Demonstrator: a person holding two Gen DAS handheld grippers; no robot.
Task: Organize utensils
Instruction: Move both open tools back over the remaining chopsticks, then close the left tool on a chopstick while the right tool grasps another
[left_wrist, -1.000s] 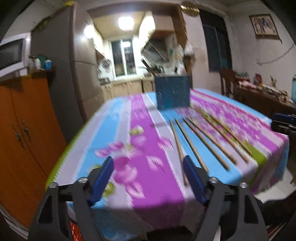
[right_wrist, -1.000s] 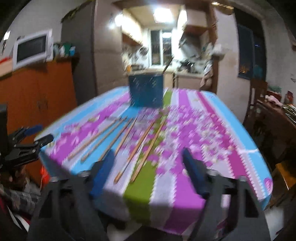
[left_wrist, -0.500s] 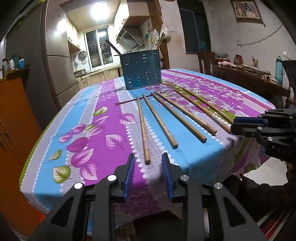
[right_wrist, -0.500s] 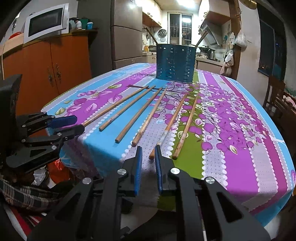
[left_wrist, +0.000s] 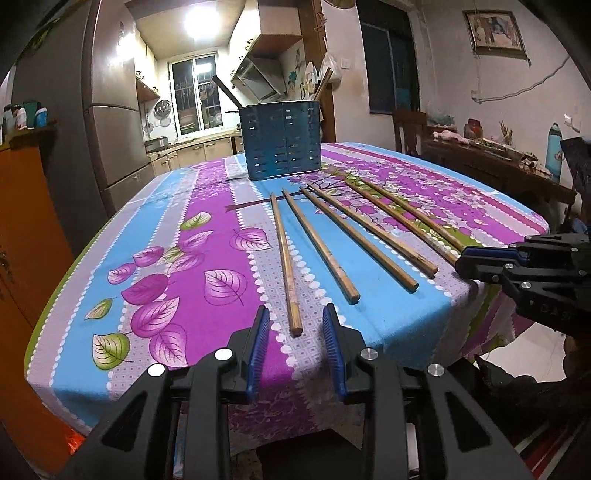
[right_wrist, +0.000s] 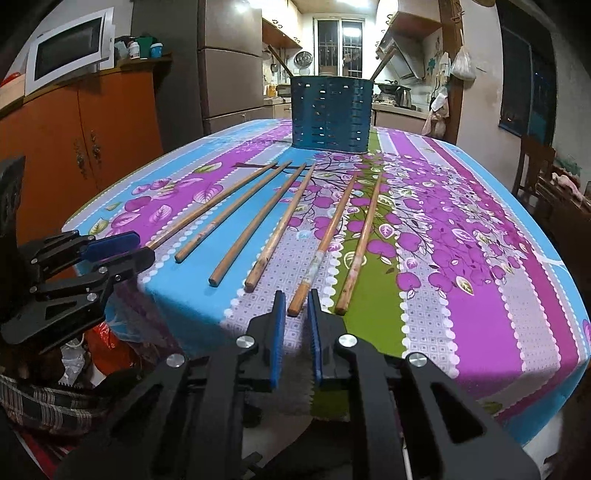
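The left gripper (left_wrist: 297, 347) hangs at the near table edge, its ribbed blue pads (left_wrist: 258, 350) set moderately apart, black angular frame behind them with silver bolt heads. Nothing is between them; the butt of the leftmost stick (left_wrist: 286, 264) lies just ahead of the gap, on the cloth. Half a second ago those pads stood closer together, so they have spread since.

The right gripper (right_wrist: 297, 321) sits at the same edge further along, its pads (right_wrist: 279, 332) only a narrow slit apart and holding nothing, much as half a second ago. The end of the fifth stick (right_wrist: 325, 236) lies just beyond the slit, not touching it.

Six sticks lie fanned on the cloth, long round wooden rods, worn and blotchy, thick ends toward the table edge, thin ends converging toward the holder (left_wrist: 280, 140). That holder is a blue metal tub with rows of punched slots, standing upright beyond the sticks at the middle of the table; two dark handles (left_wrist: 226, 91) lean out of its top.

The tablecloth (left_wrist: 192, 258) is smooth and glossy, striped blue, purple, grey and green with printed leaves, its edge draping over the table
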